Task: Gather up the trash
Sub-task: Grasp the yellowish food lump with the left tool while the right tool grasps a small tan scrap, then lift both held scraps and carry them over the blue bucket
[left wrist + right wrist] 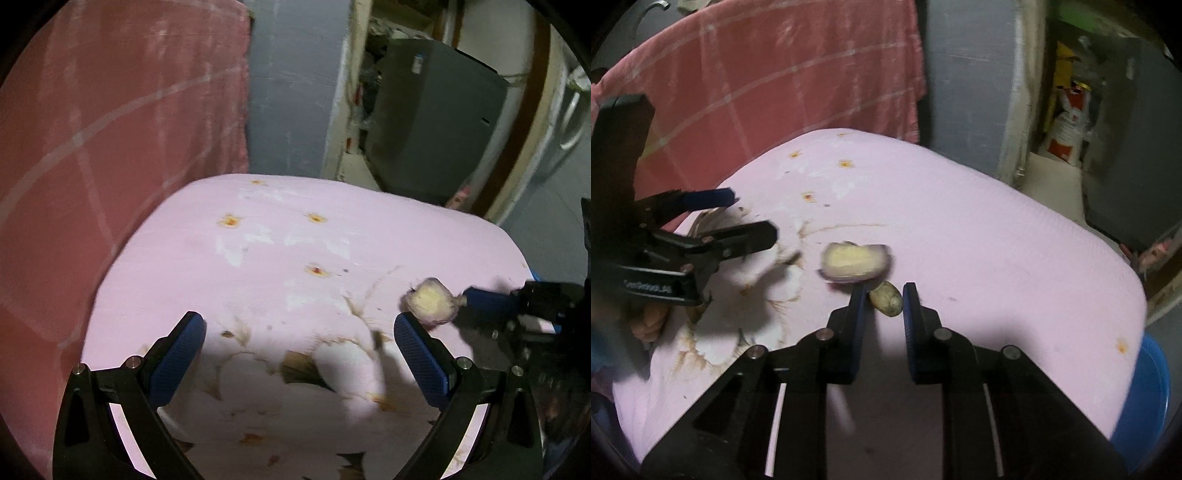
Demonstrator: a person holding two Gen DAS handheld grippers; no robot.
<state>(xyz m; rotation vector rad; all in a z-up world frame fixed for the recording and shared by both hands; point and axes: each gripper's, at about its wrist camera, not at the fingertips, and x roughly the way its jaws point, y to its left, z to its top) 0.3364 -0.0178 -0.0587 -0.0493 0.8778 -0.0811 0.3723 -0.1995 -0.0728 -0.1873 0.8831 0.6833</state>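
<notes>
A pale yellow food scrap with a beige stub sits over the pink flowered tablecloth. My right gripper is shut on that stub, and the yellow part sticks out past its fingertips. In the left wrist view the same food scrap shows at the right, held by the right gripper. My left gripper is open above the tablecloth, with nothing between its fingers. From the right wrist view, the left gripper is just left of the scrap.
A red checked cloth hangs behind the table. A blue basin peeks out below the table's right edge. A grey cabinet and a doorway with bags lie beyond. A hand holds the left gripper.
</notes>
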